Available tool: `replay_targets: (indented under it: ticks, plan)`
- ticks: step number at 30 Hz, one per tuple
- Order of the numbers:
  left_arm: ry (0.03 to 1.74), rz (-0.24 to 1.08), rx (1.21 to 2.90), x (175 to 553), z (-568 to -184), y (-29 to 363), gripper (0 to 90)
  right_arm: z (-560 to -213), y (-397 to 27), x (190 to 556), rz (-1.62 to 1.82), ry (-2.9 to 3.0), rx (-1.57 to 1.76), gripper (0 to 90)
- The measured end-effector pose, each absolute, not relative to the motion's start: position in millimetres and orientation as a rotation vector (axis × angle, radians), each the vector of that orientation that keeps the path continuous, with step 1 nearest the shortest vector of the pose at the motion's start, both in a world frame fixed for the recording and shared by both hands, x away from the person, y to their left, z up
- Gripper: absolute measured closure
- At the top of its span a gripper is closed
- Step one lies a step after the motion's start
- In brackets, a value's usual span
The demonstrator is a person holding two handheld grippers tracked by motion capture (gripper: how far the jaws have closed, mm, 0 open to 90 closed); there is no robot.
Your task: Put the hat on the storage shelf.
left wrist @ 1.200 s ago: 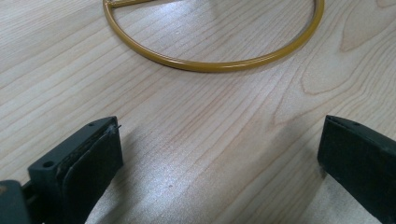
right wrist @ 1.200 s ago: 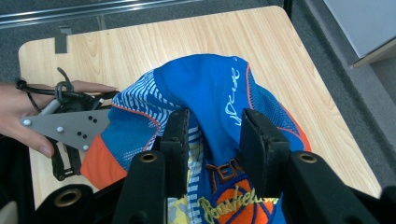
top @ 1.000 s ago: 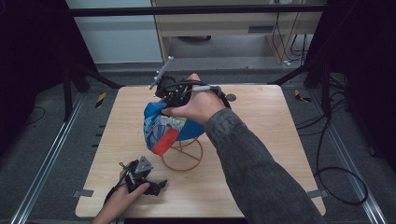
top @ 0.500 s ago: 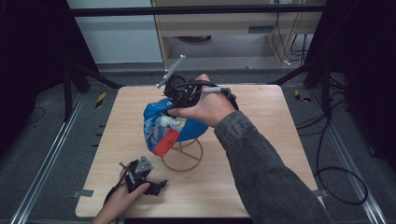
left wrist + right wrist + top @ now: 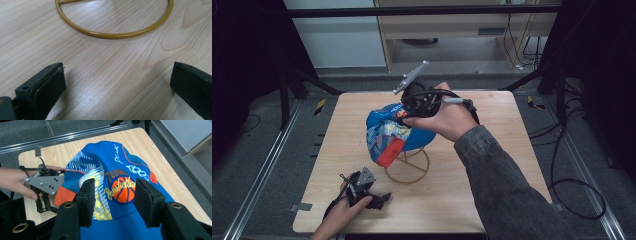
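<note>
Right gripper view: the right gripper [image 5: 113, 202] holds its jaws partly apart just above the cap [image 5: 120, 182]. The left gripper [image 5: 117, 82] rests with jaws wide apart on the table [image 5: 105, 75], near the stand's ring [image 5: 112, 35].

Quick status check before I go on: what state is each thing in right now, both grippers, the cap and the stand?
Left gripper: resting low on the table, jaws wide open, nothing between them.
Right gripper: over the cap, jaws partly open on either side of its basketball logo; a grip cannot be told.
Cap: draped on top of the stand, orange brim hanging down.
Wire stand: upright, its ring base flat on the table.
</note>
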State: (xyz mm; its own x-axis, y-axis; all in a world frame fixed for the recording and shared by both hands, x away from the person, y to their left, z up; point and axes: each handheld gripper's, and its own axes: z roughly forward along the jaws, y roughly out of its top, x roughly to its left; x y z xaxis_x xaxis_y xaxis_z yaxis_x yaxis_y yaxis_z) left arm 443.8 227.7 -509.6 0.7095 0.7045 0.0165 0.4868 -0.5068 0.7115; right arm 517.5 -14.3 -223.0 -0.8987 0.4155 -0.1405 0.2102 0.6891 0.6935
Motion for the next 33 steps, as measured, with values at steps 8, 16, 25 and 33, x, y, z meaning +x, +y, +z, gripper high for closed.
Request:
replay_targets:
  ticks: [8,16,25,33]
  plan:
    - [0.899,0.398,2.210,444,-510,228,0.0,-224,-32,511,1.047,2.570,0.539,37.4]
    - [0.901,0.398,2.209,444,-510,228,0.0,-223,-55,510,1.095,2.497,0.616,23.9]
    - [0.901,0.398,2.209,444,-510,228,0.0,-224,-81,508,1.121,2.440,0.678,15.1]
    - [0.898,0.397,2.212,444,-509,228,0.0,-228,-105,506,1.128,2.405,0.725,11.2]
